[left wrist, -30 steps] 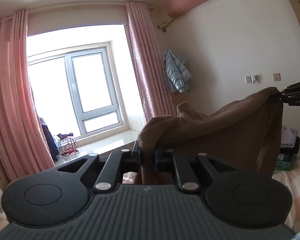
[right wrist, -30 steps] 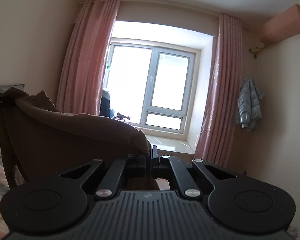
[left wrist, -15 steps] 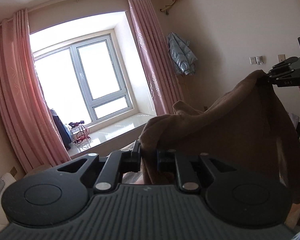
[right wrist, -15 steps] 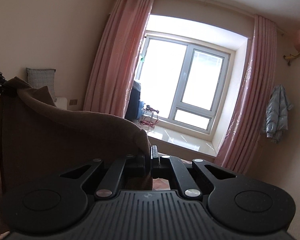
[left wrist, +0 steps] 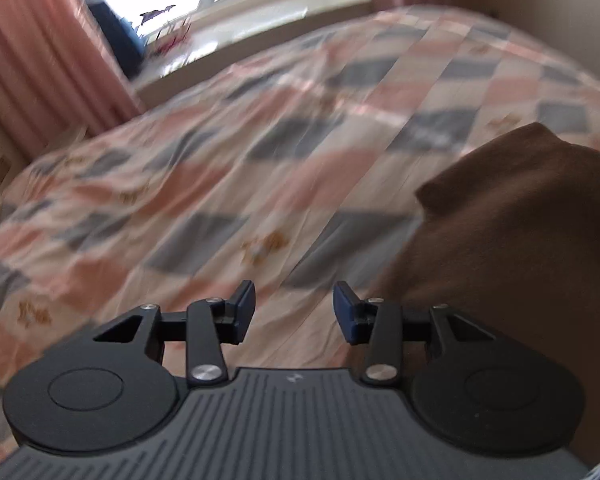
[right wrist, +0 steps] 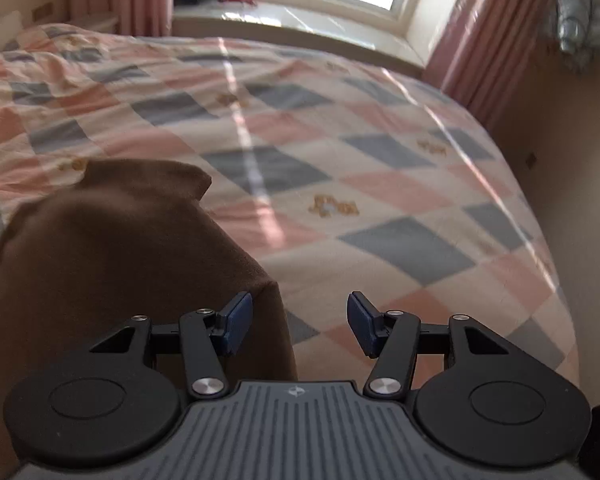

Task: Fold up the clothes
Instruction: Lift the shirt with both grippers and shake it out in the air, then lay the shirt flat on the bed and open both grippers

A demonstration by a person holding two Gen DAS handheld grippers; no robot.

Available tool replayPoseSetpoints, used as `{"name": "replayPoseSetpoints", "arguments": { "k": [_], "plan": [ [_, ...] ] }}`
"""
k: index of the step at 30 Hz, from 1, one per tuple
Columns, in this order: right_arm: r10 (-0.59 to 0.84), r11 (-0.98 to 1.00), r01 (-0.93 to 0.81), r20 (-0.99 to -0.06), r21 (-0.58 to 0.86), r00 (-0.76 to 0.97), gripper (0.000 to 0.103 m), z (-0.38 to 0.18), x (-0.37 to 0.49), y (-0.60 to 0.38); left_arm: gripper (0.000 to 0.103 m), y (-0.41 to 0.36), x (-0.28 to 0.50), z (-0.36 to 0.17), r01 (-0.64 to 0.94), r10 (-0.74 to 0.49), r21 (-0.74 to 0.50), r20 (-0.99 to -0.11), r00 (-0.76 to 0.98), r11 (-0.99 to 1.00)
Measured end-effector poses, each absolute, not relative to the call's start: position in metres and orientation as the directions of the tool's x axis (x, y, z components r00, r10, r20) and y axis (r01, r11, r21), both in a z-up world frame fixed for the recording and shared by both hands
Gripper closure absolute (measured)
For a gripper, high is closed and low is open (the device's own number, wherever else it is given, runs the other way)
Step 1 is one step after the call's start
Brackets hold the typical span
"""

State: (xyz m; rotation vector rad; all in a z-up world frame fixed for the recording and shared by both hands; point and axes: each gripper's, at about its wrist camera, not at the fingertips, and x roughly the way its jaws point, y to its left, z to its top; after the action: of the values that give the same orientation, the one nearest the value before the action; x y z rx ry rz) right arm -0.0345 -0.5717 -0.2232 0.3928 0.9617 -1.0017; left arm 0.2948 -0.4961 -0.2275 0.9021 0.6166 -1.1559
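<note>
Both grippers agape; silver jacket right-view only.

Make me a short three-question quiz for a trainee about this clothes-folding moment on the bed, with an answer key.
1. True or false: the left hand-held gripper is clamped on the brown garment.
2. What does the brown garment lie on? A) a wooden floor B) the checked bedspread C) a chair
3. In the right wrist view, on which side of the right hand-held gripper does the garment lie?

Key
1. False: its jaws stand apart with nothing between them.
2. B
3. To its left, beside the left fingertip; the jaws are open and empty.
</note>
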Motion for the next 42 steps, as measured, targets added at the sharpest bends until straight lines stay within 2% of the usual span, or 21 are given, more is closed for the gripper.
{"name": "replayPoseSetpoints", "arguments": {
  "k": [1, 2, 4, 7, 11, 15, 18, 21, 25, 29, 42],
  "plan": [
    [-0.523, 0.496, 0.862, -0.828, -0.104, 0.201, 0.047, -0.231, -0.039, -0.569, 0.064, -0.493, 0.302, -0.243, 0.947, -0.474, 0.280, -0.820, 0.321, 0.157],
    [-0.516, 0.480, 0.874, -0.828, -0.070, 0.217, 0.039, -0.233, -0.046, -0.561, 0.064, -0.485, 0.309, -0.253, 0.948, -0.459, 0.263, -0.830, 0.317, 0.180],
    [-0.497, 0.453, 0.892, -0.830, 0.000, 0.252, 0.032, -0.236, -0.066, -0.538, 0.064, -0.466, 0.315, -0.264, 0.962, -0.443, 0.181, -0.859, 0.257, 0.206],
    [-0.436, 0.406, 0.909, -0.853, 0.097, 0.286, 0.032, -0.245, -0.104, -0.483, 0.064, -0.405, 0.295, -0.268, 0.970, -0.398, 0.130, -0.895, 0.203, 0.203],
    [-0.296, 0.358, 0.916, -0.909, 0.180, 0.294, 0.032, -0.261, -0.145, -0.409, 0.062, -0.318, 0.235, -0.274, 0.964, -0.246, 0.166, -0.945, 0.216, 0.209],
    [-0.200, 0.398, 0.883, -0.916, 0.248, 0.347, 0.032, -0.248, -0.163, -0.348, 0.059, -0.247, 0.166, -0.263, 0.947, -0.147, 0.071, -0.981, 0.123, 0.315],
    [-0.190, 0.460, 0.852, -0.909, 0.252, 0.371, 0.031, -0.221, -0.170, -0.312, 0.055, -0.214, 0.122, -0.241, 0.929, -0.157, 0.011, -0.985, 0.074, 0.369],
    [-0.209, 0.520, 0.818, -0.892, 0.246, 0.401, 0.025, -0.195, -0.176, -0.286, 0.052, -0.192, 0.088, -0.209, 0.919, -0.202, -0.009, -0.976, 0.077, 0.394],
    [-0.251, 0.565, 0.793, -0.869, 0.226, 0.427, 0.022, -0.167, -0.189, -0.258, 0.044, -0.167, 0.058, -0.167, 0.905, -0.273, 0.005, -0.953, 0.134, 0.425],
    [-0.262, 0.586, 0.774, -0.849, 0.238, 0.460, 0.021, -0.149, -0.205, -0.233, 0.043, -0.141, 0.033, -0.136, 0.896, -0.316, 0.027, -0.931, 0.184, 0.443],
    [-0.259, 0.634, 0.734, -0.827, 0.244, 0.499, 0.020, -0.136, -0.216, -0.188, 0.040, -0.092, 0.004, -0.103, 0.877, -0.377, 0.030, -0.895, 0.237, 0.480]
  ]
}}
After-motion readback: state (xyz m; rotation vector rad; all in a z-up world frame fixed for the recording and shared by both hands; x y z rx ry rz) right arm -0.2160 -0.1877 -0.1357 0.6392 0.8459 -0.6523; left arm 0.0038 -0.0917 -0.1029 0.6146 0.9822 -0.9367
